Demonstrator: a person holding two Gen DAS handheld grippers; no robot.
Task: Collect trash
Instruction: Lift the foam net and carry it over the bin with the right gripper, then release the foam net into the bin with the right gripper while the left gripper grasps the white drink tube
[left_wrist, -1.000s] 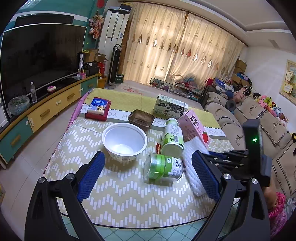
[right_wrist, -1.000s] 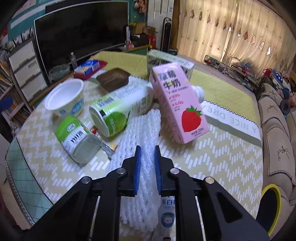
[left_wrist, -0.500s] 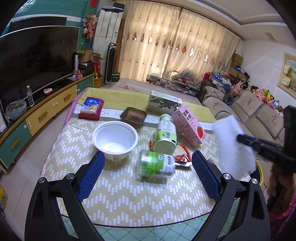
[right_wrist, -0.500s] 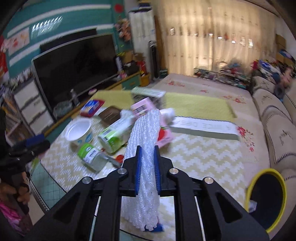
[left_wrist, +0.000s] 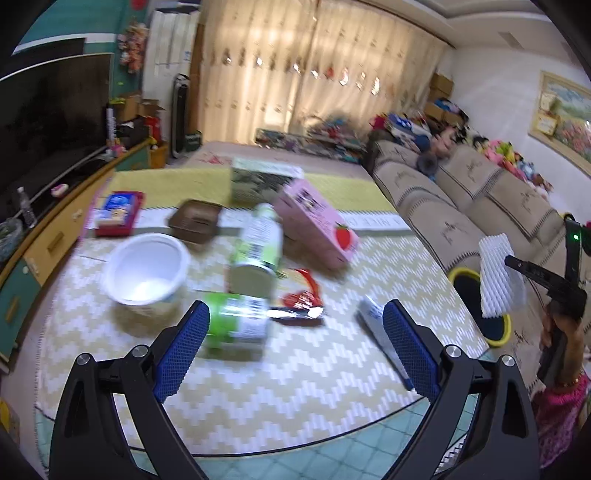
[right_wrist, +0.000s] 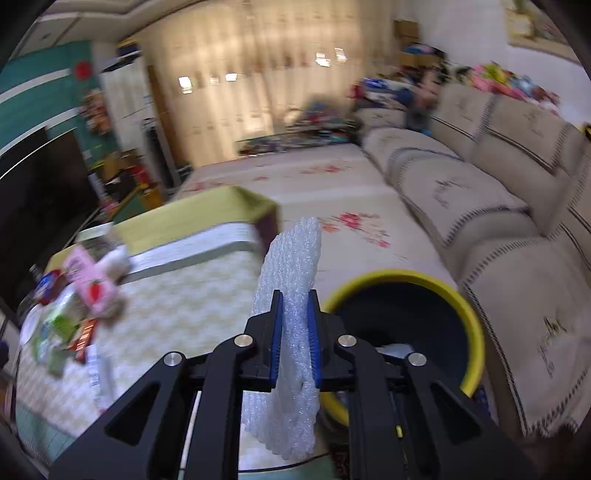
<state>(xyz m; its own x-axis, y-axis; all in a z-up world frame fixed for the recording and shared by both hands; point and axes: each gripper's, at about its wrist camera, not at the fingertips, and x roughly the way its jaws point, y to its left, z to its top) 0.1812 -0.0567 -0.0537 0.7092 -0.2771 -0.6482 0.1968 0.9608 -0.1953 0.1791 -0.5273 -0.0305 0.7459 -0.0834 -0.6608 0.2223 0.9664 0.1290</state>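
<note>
Right tongs are pinched flat on a white foam sheet, held on edge off the side of the counter, just beside the near rim of the yellow-rimmed bin that stands on the floor by the sofa. Doing this step well probably means carrying the sheet on until its hanging lower end is over the bin's dark mouth rather than over the rim, then letting go only there; the foam looks light and floppy, so a release from low down would likely keep it from drifting onto the floor. Left tongs are spread wide and hold nothing, poised above the counter with a lying green-labelled can near the left pad. Counted from large to small, the counter carries one green-printed box, one pink strawberry milk carton, one white bowl, one lying bottle with a green label, the one can, one red-and-blue packet, one brown tray, one long white-and-blue tube and one red wrapper. One bin and one foam sheet complete the count.
</note>
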